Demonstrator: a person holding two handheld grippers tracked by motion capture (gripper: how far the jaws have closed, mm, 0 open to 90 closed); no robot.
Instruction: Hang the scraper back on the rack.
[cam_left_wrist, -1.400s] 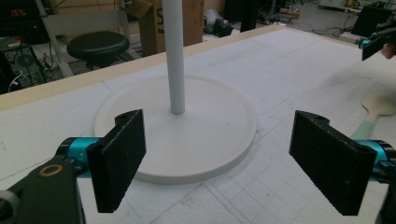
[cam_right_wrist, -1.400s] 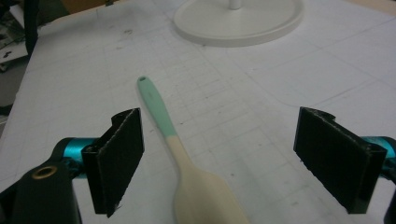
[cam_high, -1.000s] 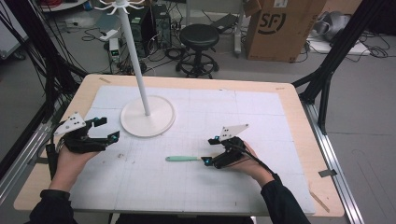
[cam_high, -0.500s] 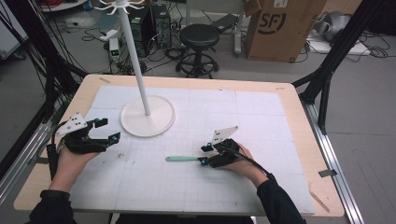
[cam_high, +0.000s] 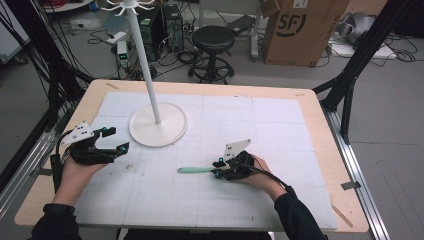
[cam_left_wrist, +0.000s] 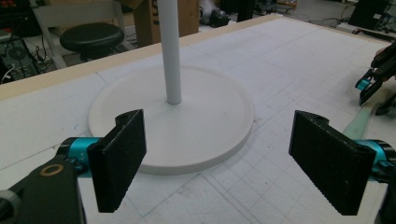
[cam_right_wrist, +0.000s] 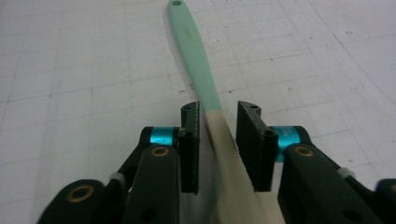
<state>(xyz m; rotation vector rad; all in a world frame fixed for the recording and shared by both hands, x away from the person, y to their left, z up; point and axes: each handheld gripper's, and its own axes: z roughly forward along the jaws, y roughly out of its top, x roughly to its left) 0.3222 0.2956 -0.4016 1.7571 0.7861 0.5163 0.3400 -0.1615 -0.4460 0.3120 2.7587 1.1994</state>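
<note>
A mint-green utensil (cam_high: 192, 170) with a cream-coloured end lies flat on the white mat, its handle pointing left. My right gripper (cam_high: 216, 168) sits at its cream end. In the right gripper view the two jaws (cam_right_wrist: 218, 112) are drawn in close around the utensil (cam_right_wrist: 196, 51), which runs between them and away from the camera. My left gripper (cam_high: 115, 139) rests at the left of the table, open wide with nothing between its jaws (cam_left_wrist: 217, 163). It faces the round base of a white stand (cam_left_wrist: 187, 130).
The white stand (cam_high: 170, 131) has a tall pole with hooks on top and sits at the mat's back left. The left gripper view shows the right gripper (cam_left_wrist: 369, 86) and the utensil (cam_left_wrist: 362, 123) at far right. A stool and a cardboard box stand beyond the table.
My right gripper has slid left along the mat until its jaws came around the utensil's cream end. The left gripper has hardly moved.
</note>
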